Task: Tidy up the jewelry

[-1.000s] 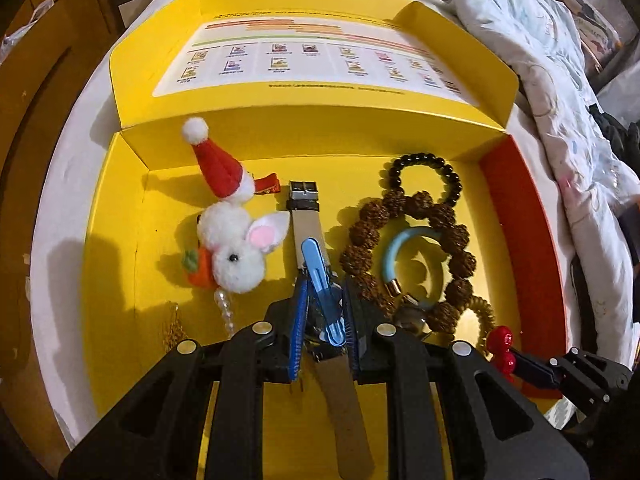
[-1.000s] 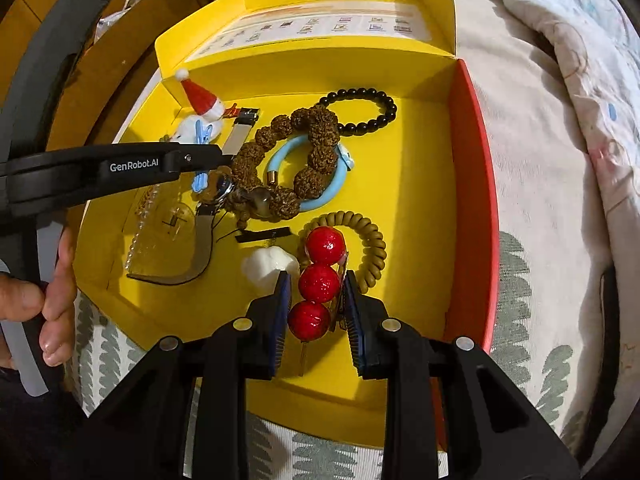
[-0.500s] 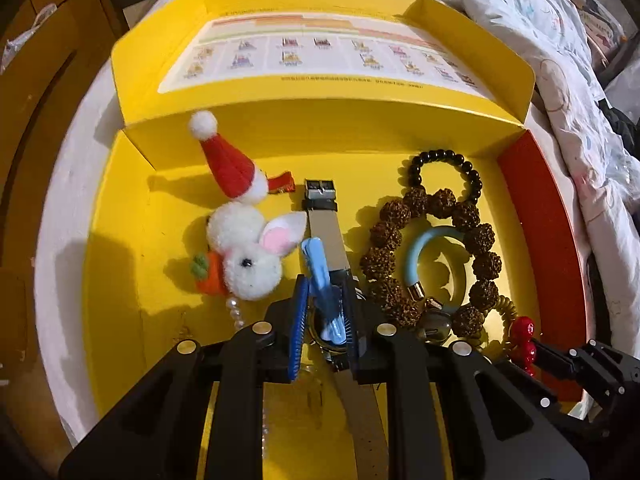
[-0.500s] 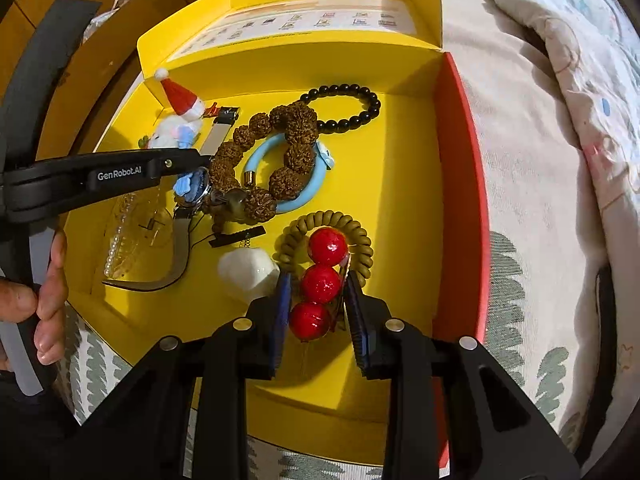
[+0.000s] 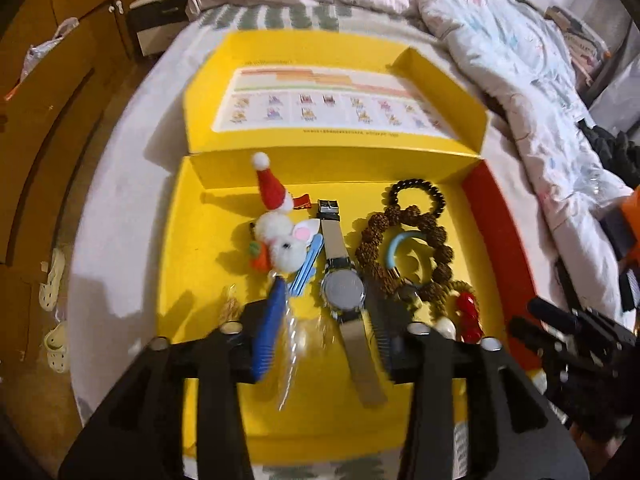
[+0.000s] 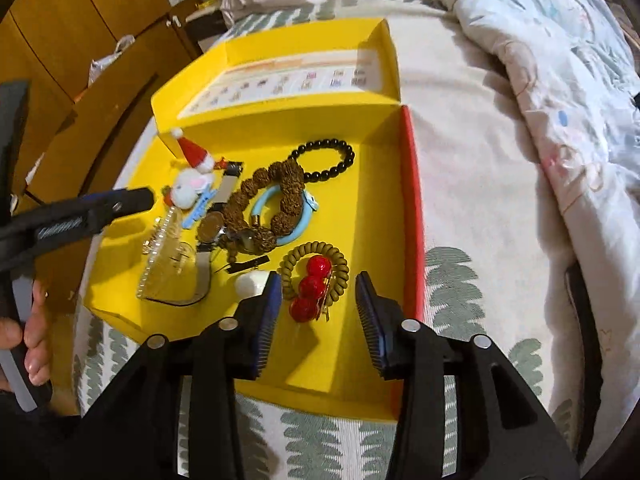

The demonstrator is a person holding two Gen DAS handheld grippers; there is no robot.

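I hold my left gripper over the near part of the yellow box. Its two fingers are spread wide and they hold nothing. Between them, down in the box, lies the watch with its tan strap. Just left of the watch is the blue hair clip, and it touches the fluffy white bunny. A little red Santa hat lies just behind the bunny.

My right gripper is wide open too, and nothing is in it. The red ball clip lies in the box between the two fingertips, not touching either one. It rests partly on the olive coil hair tie. A small white piece sits just beside my left fingertip there.

Farther back, the big brown bead bracelet lies on top of the light blue bangle. The black bead bracelet is behind them. The box sits on the bed.
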